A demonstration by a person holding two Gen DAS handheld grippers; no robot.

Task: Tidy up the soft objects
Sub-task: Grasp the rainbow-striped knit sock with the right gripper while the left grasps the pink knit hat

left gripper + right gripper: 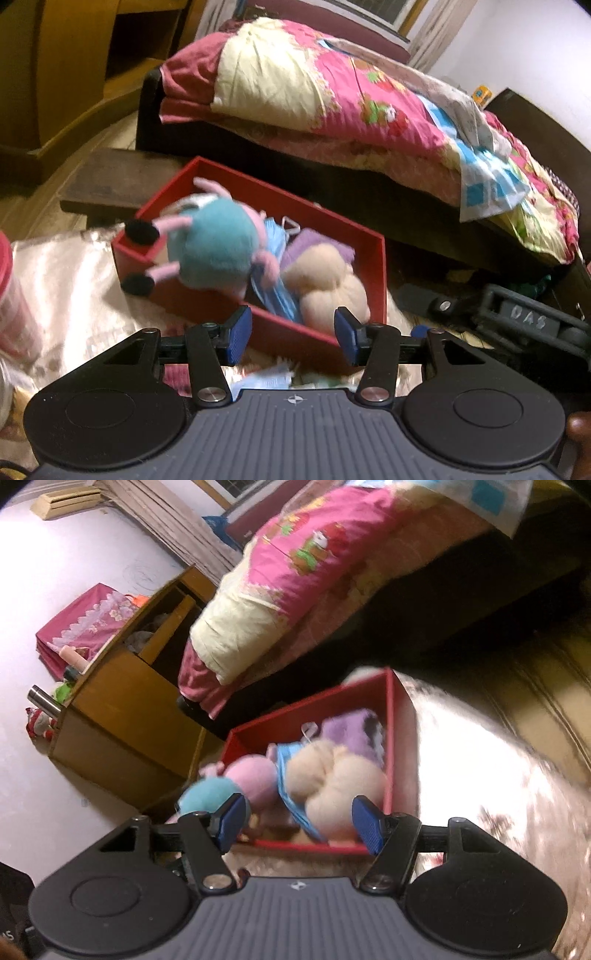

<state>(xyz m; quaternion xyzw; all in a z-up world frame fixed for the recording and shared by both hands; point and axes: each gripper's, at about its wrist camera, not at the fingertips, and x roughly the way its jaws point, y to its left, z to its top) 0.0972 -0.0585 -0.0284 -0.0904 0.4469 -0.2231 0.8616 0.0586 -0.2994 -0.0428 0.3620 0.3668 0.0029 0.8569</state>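
Far left, pink-lidded container [11,291] on shiny cloth [74,295]. Teal-and-pink plush doll [214,254] drapes over red box [382,273] left wall, black feet hanging outside. Inside box: blue fabric [273,291], beige plush [332,284], purple soft item [321,243]. Left gripper [293,339] hovers at near wall, jaws wide apart, empty. Right gripper [297,823] likewise spread, holding nothing. Judgement: doll only half in; grip its round body, lift legs clear of rim, seat it beside beige plush

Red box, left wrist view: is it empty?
No: the red box holds a cream plush toy, with a teal plush doll lying across its edge.
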